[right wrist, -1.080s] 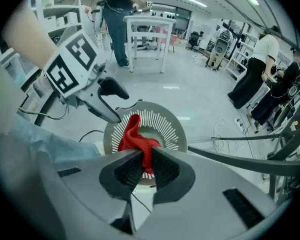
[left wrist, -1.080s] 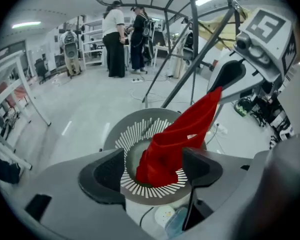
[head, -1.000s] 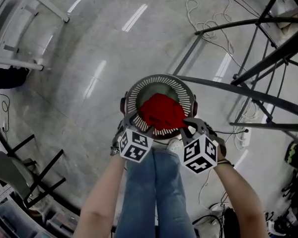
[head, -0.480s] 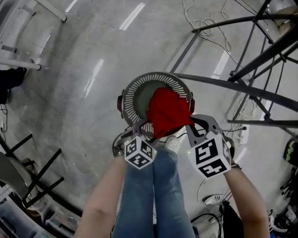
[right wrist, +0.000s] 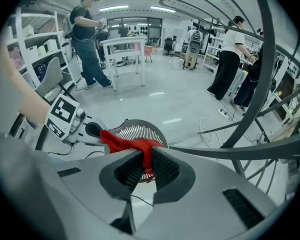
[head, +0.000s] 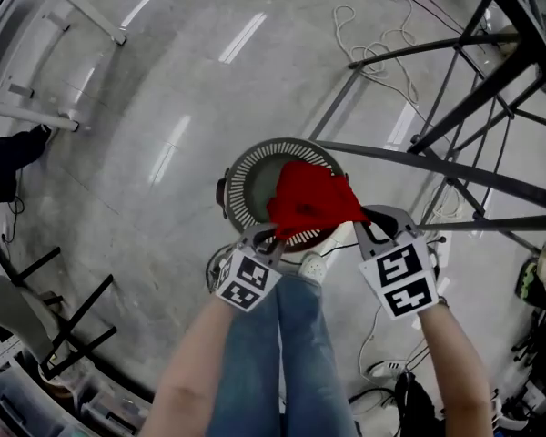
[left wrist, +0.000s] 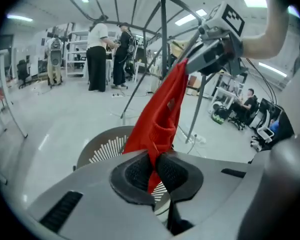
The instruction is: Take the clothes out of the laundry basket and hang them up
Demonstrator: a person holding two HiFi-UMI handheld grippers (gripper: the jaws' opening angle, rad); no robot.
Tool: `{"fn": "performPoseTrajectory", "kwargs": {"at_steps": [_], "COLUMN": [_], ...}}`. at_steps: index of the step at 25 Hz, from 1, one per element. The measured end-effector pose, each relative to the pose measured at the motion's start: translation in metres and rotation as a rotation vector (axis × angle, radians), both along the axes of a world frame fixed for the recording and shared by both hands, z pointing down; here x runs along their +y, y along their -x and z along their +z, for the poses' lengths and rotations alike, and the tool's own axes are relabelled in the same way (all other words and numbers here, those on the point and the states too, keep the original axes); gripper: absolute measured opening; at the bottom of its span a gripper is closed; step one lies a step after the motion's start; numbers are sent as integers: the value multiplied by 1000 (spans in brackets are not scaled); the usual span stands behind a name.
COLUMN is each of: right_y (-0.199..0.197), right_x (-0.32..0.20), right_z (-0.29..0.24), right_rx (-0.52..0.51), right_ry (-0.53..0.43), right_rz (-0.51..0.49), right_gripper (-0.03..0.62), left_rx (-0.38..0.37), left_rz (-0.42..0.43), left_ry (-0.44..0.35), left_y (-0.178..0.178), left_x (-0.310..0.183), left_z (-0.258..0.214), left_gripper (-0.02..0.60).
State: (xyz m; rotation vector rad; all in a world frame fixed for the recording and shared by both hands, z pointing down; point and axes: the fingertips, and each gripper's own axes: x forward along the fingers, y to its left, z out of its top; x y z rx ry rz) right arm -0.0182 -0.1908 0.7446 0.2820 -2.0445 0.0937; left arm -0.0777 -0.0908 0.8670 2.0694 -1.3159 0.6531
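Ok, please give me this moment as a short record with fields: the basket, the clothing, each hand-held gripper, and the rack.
laundry basket: round, slotted rim, standing on the floor
red garment: lifted over the basket, stretched between both grippers
left hand-held gripper: jaws have just closed, red cloth pinched between the pads
right hand-held gripper: shut on the garment's other end, held higher than the left
metal rack: dark frame beside the basket, garment not yet on it
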Motion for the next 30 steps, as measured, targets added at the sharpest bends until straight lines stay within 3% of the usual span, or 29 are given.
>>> {"fn": "performPoseTrajectory", "kwargs": {"at_steps": [3,8,15,23,27,30], "right_y": [-7,-14,-21,-21,-22,-21], "right_x": [-1,11,33,37,34,35], "right_z": [-13,-41,-95,-183,-221,-239], "right_rx": [7,35,20,-102,-190,-277], "right_ry": [-2,-59,-58,-39,-44,-5], "right_rz": [10,-52,-104,-85,-62,-15], "right_gripper": [31,31,31,33,35,38], "left_rx": [-32,-143,-379,-366,-281,-322], "left_rz": [-7,31,194,181,133,155], "left_ry": [12,1,-70,-63,-29,-35], "left_y": [22,59,86,91,76,62], "left_x": [1,-1,2,-17,-29,-39], "left_z": [-23,-81,-194,-327,-396,-447], "left_gripper": [11,11,11,11,11,11]}}
